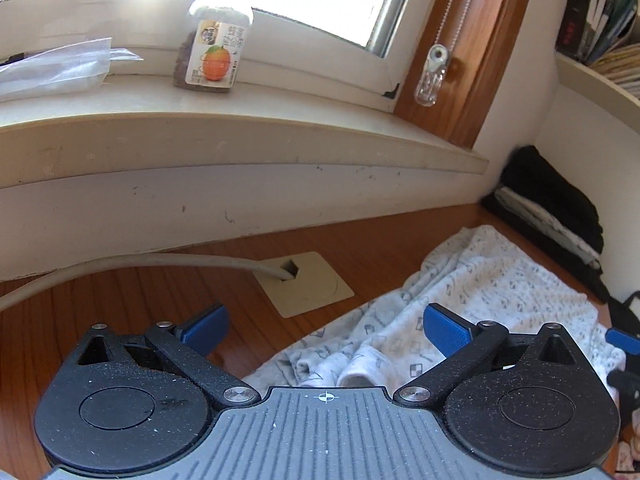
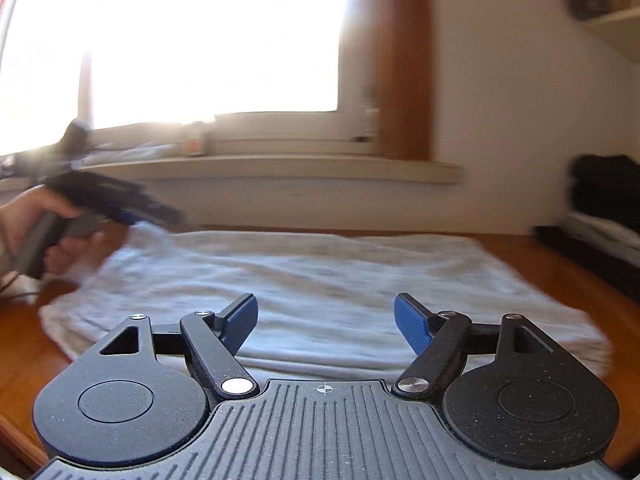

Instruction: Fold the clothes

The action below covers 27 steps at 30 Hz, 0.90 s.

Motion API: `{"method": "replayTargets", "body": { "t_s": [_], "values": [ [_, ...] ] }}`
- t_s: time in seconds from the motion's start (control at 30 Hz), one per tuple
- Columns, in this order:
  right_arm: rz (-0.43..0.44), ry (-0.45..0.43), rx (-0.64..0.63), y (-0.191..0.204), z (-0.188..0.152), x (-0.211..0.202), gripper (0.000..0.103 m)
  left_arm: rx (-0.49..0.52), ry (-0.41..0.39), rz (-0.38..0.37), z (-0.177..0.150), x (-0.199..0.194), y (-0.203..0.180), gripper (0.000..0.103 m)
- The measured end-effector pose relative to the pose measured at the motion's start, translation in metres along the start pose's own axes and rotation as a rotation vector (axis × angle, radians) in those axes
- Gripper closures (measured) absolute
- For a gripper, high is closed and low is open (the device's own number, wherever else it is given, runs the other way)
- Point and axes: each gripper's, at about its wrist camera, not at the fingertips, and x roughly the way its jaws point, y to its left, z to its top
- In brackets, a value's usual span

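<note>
A white garment with a small grey pattern (image 1: 480,288) lies spread on the wooden table (image 1: 120,320); in the blurred right wrist view it (image 2: 320,272) looks flat and partly folded. My left gripper (image 1: 326,330) hovers over the garment's left edge, wide open, its blue pads holding nothing. A hand (image 2: 36,224) holds that left gripper (image 2: 120,204) at the garment's far left corner. My right gripper (image 2: 326,322) stands open just above the garment's near edge, with nothing between its pads. Its blue tip (image 1: 622,340) shows at the right edge of the left wrist view.
A stack of dark and white folded clothes (image 1: 552,208) sits in the back right corner (image 2: 600,200). A grey cable (image 1: 120,264) runs into a beige grommet plate (image 1: 308,284). On the window sill stand a bottle (image 1: 216,52) and a plastic bag (image 1: 52,68).
</note>
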Motion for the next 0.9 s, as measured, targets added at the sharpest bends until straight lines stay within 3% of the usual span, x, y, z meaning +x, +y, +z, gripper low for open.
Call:
{"method": "replayTargets", "body": {
  "t_s": [0.23,0.4,0.9],
  "values": [
    [0.158,0.044,-0.145,0.062,0.008,0.019,0.026,0.03,0.048,0.007,-0.005,0.007,-0.004,0.0],
    [0.157,0.066,-0.245,0.086,0.005,0.021,0.024,0.029,0.066,0.004,-0.006,0.007,-0.005,0.0],
    [0.297,0.097,-0.329,0.117,-0.003,0.014,0.023,0.053,0.064,0.012,-0.006,0.007,-0.003,0.0]
  ]
}}
